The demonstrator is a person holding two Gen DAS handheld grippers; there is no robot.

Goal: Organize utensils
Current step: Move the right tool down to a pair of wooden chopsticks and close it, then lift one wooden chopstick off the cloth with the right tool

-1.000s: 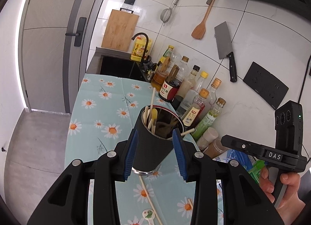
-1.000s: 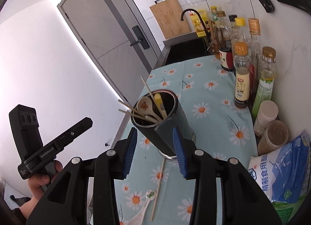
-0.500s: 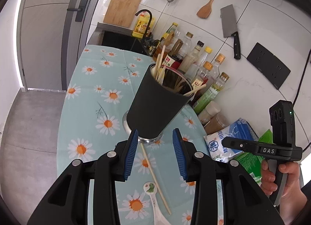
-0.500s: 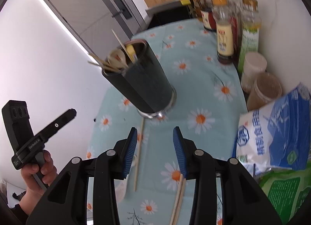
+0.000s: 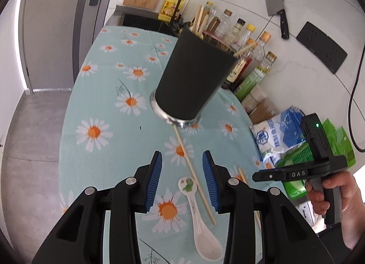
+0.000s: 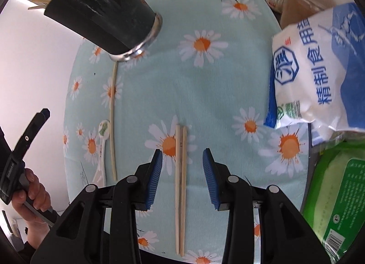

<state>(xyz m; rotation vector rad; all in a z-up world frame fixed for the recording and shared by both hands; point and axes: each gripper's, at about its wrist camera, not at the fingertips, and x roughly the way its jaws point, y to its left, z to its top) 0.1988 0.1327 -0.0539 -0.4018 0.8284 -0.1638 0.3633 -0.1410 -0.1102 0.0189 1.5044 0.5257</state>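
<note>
The right claw (image 6: pixel 182 179) is spread, straddling a pair of pale wooden chopsticks (image 6: pixel 180 186) lying together on the daisy-print surface (image 6: pixel 205 95). The left claw (image 5: pixel 182 179) is spread too, above a white ceramic spoon (image 5: pixel 200 220) and a single chopstick (image 5: pixel 194 172). The black holder (image 5: pixel 194 76) stands farther back with chopsticks inside, its contents mostly hidden. The right tool reads "DAS".

Black cup (image 5: pixel 194 76), daisy-patterned teal tablecloth (image 5: pixel 109 104)

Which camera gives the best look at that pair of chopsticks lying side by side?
The right wrist view: the chopstick pair lies full length between the open tool. The left wrist view shows only short bits behind its tool.
</note>
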